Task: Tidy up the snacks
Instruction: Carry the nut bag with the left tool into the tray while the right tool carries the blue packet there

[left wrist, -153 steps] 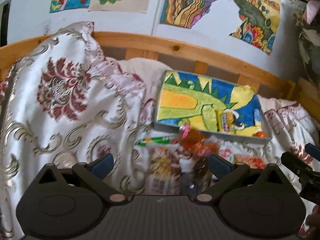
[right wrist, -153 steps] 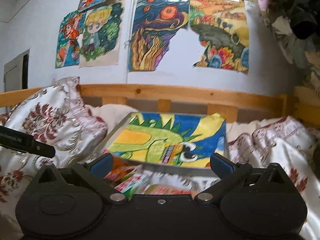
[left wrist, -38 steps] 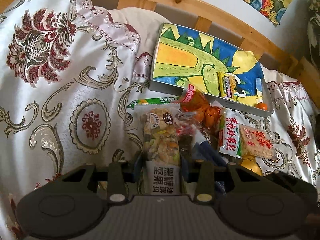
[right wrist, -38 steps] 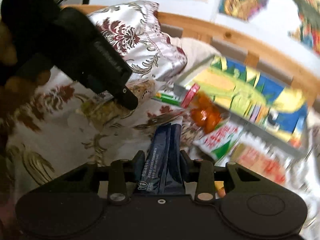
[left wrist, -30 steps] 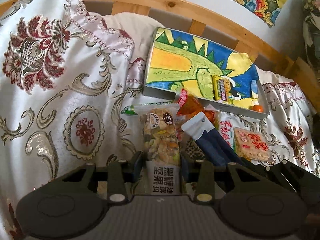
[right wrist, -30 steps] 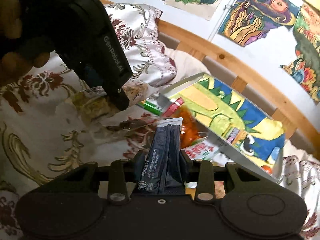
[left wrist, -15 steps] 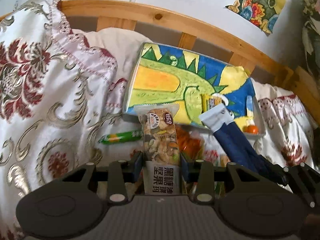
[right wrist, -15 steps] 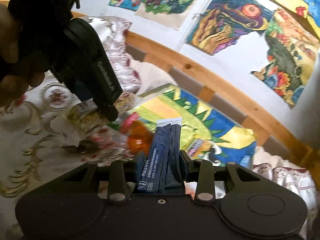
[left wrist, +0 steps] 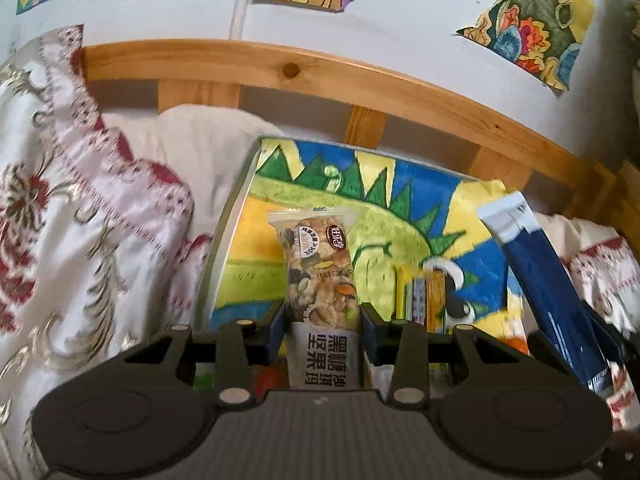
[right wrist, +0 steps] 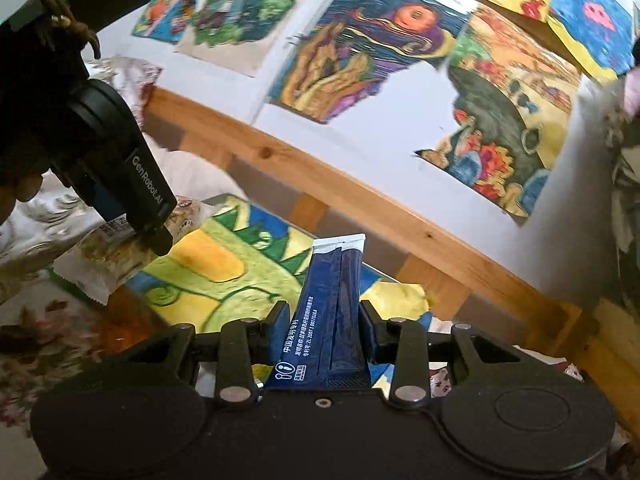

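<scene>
Clamping a nut bar [left wrist: 320, 280], the left gripper [left wrist: 322, 330] hangs beside the right gripper [right wrist: 323, 334] pinching a blue packet [right wrist: 332, 300].

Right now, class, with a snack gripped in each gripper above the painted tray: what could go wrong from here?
1. The left gripper holds the nut bar only near its lower end, so it may swing or slip.
2. The right gripper carries the blue sachet close beside the left one; they could collide above the painted tray.
3. A drop could land on the yellow packet already inside.

Soft daylight, motion blur, fisheye-warped edges
</scene>
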The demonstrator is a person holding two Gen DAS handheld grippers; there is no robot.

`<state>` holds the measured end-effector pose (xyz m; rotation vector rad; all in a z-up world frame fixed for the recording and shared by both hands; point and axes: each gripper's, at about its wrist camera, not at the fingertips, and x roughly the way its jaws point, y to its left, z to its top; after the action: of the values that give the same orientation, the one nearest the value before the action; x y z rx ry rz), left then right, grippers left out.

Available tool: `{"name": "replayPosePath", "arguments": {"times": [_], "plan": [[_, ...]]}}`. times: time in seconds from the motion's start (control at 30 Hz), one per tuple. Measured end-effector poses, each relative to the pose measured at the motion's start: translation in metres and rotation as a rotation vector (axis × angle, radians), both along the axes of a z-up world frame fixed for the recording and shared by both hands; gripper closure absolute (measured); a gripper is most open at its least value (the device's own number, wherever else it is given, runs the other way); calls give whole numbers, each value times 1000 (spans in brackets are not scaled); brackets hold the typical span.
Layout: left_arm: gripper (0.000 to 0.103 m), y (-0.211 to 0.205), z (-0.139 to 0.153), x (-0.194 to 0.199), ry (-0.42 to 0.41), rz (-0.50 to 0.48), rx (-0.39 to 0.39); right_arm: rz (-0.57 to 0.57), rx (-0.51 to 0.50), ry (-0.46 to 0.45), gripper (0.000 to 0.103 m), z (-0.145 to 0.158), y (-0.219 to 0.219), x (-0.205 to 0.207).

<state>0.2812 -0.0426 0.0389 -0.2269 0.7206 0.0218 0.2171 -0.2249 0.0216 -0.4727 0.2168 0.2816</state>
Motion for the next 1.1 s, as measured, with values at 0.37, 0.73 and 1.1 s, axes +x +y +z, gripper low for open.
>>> {"name": "replayPosePath", "arguments": {"times": [0.37,0.73,1.1], "plan": [[60,-26,-27,62,-12,7,28,-40,141,67,64,-30,-24,51],[60,-40,-60,90,23,-37,46,-68,226,155,64,-51,-38,74],[60,-48,-68,95,9,-30,97,-66,255,154,64,-54,-39,84]]}}
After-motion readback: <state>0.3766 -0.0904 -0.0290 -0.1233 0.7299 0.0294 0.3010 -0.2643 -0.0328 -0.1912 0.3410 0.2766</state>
